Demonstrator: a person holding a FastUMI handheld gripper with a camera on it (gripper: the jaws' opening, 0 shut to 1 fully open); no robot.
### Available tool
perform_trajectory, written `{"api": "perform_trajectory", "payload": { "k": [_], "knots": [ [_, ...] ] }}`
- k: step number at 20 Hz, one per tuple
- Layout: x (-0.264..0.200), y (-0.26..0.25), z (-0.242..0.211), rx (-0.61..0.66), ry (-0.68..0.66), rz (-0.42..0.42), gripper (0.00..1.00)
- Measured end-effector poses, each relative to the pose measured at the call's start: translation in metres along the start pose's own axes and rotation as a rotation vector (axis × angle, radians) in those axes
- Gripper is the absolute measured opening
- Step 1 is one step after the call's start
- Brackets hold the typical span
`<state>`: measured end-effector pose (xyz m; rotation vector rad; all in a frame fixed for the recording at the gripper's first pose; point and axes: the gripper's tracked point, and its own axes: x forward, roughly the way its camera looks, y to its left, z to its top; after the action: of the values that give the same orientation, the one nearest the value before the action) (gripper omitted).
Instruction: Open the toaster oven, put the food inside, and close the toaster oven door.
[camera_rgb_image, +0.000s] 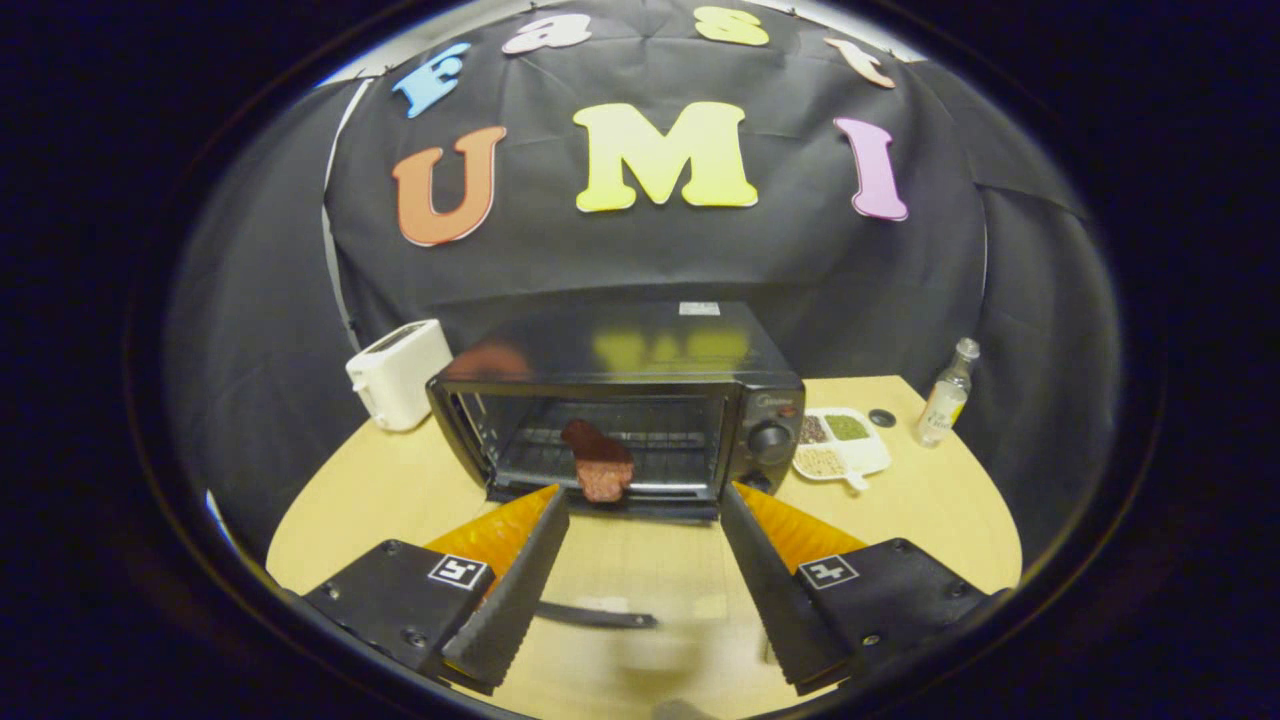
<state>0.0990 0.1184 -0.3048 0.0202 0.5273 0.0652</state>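
A black toaster oven (640, 350) stands at the back of the round wooden table, beyond my fingers. Its glass door (620, 570) is folded down flat toward me, with the dark handle (595, 616) nearest to me. A reddish-brown slab of meat (598, 462) lies on the wire rack at the front of the oven cavity, its near end reaching the oven's front lip. My gripper (642, 495) is open, fingers spread wide on either side of the lowered door, tips just short of the oven mouth. Nothing is between them.
A white pop-up toaster (398, 372) sits left of the oven. To the oven's right are a divided white dish of grains (840, 445), a small black cap (882, 417) and a clear bottle (947, 395). Bare table (380, 480) lies at the front left.
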Motion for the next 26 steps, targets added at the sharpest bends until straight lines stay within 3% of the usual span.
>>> {"api": "perform_trajectory", "payload": {
  "k": [6, 12, 20, 26],
  "knots": [
    [-0.030, 0.004, -0.051, -0.028, 0.086, 0.032, 0.98],
    [-0.031, 0.017, -0.114, -0.050, 0.205, 0.042, 0.98],
    [0.007, 0.057, -0.167, -0.043, 0.324, 0.087, 0.98],
    [0.038, 0.059, -0.176, -0.049, 0.365, 0.056, 0.98]
  ]
}}
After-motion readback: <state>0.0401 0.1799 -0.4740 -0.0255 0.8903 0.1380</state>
